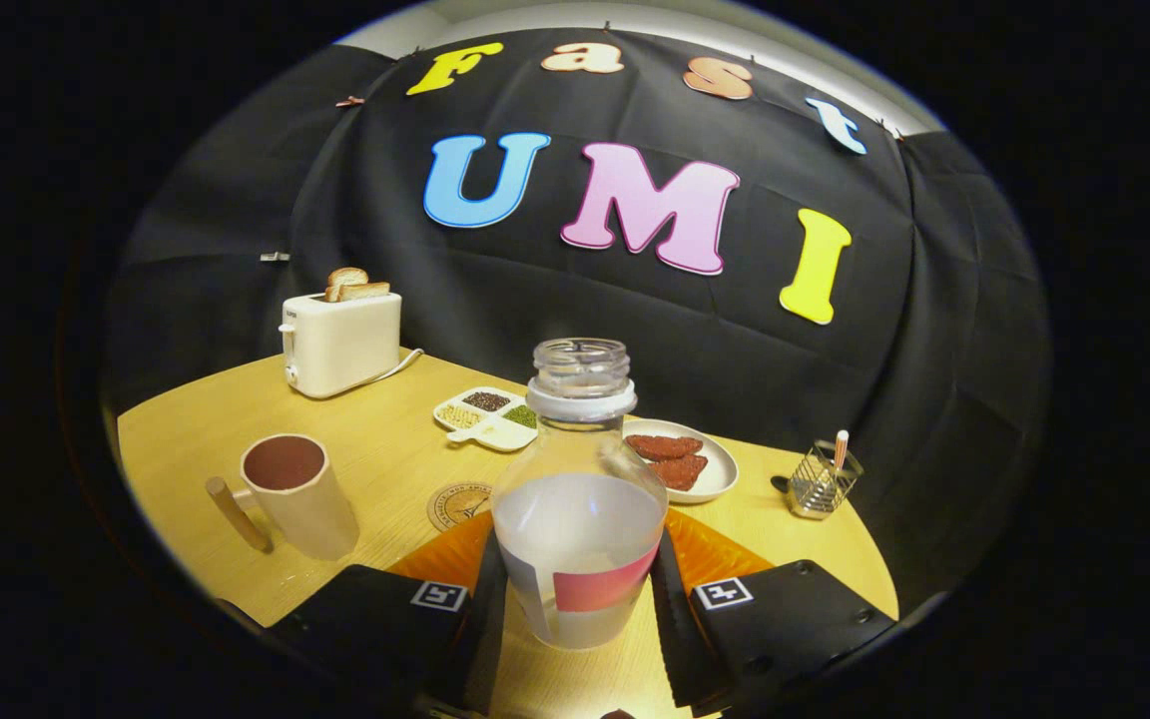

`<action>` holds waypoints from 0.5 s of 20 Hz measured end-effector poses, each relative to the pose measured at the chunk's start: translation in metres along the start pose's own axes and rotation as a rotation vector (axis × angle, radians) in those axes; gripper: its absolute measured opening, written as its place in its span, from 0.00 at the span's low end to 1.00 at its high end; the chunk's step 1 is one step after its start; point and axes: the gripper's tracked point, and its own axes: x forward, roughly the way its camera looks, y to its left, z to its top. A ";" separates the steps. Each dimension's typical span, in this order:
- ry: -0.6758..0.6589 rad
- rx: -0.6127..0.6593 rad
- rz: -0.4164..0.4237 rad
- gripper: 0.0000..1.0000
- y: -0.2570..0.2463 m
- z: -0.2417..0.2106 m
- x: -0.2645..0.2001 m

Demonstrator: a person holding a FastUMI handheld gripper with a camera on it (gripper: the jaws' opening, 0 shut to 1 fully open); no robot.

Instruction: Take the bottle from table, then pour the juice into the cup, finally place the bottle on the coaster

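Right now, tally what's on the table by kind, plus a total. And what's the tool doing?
Bottle: 1, uncapped, between the fingers of the tool
Cup: 1
Coaster: 1
Toaster: 1, bread in its slots
Divided dish: 1
Plate: 1, two reddish pieces on it
Wire holder: 1
Total: 7
Both fingers press the bottle's sides.

Black cloth wall (575,300) behind light wooden table (375,449); pale ceiling strip (635,15) above, warm light.
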 end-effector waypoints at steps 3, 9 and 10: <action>-0.009 -0.166 -0.005 0.67 0.007 0.021 0.003; -0.010 -0.536 -0.097 0.67 0.017 0.050 0.003; -0.003 -0.573 -0.110 0.67 0.020 0.051 0.003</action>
